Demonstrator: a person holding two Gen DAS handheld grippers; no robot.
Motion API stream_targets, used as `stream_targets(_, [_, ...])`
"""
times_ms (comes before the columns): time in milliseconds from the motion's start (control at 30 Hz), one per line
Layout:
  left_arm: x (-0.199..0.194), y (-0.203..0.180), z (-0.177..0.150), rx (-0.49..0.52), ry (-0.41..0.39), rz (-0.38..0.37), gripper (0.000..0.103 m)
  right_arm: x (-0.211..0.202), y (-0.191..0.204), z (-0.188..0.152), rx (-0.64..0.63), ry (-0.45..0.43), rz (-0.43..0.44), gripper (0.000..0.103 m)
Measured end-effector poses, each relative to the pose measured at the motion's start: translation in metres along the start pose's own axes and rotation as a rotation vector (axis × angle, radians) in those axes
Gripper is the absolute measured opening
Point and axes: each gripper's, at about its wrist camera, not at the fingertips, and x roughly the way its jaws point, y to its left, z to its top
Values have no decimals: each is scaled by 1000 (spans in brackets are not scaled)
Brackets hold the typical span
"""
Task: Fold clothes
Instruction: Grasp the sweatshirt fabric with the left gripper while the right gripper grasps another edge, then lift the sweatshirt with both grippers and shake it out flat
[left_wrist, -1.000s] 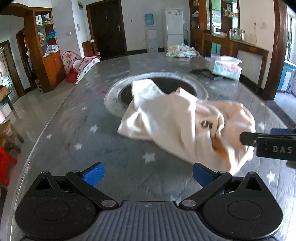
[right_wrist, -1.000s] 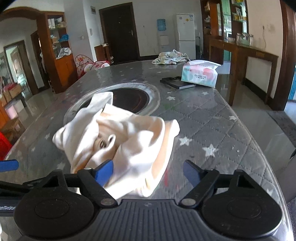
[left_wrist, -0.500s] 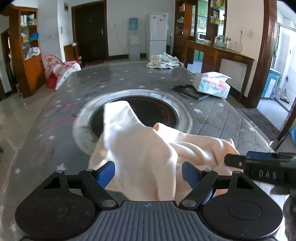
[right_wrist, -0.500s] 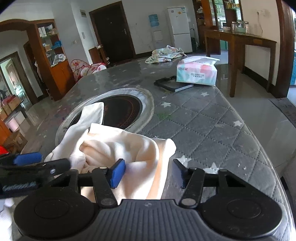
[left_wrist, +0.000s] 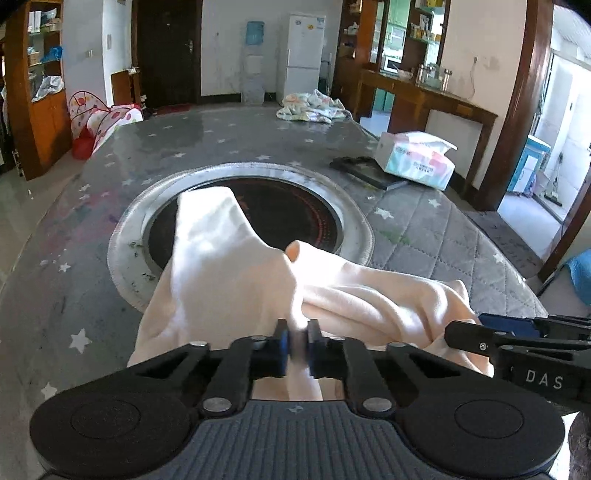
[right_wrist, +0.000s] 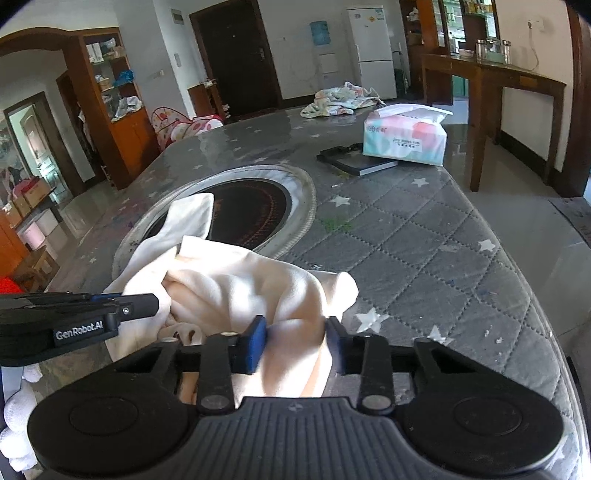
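Daylight pours in from the doorway at the right of my left view, glaring off the far worktop (left_wrist: 236, 129) and bleaching the cloth (left_wrist: 221, 236). Both views bend strongly at the edges, with dark corners. Cloth at my left gripper (left_wrist: 297, 350) smears with blur.

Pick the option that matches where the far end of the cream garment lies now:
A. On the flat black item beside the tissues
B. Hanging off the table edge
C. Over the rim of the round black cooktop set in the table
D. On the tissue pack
C: the cream garment reaches over the silver rim onto the round black cooktop, well clear of the tissue pack.
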Motion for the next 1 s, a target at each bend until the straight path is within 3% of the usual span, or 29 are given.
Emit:
stream_targets(167, [-21,7,-4,-24,-46,-4,8,-7,3,-2,-12,-18,11,16])
stream_targets(367, [-55,19,-12,-71,-93,-16,7,-25,8,-5,-31,-44,34,8])
stream_targets(733, [-137,45,-50,-126,-158,-61,7,-88,19,-26,-94,-94,142,3])
stream_targets(867, [-165,54,-80,-134,-136,-96,7,-122,22,-39,-147,-102,199,3])
stream_targets(1000, [-187,60,-113,-133,-107,-110,7,-132,29,-48,-220,-84,184,3])
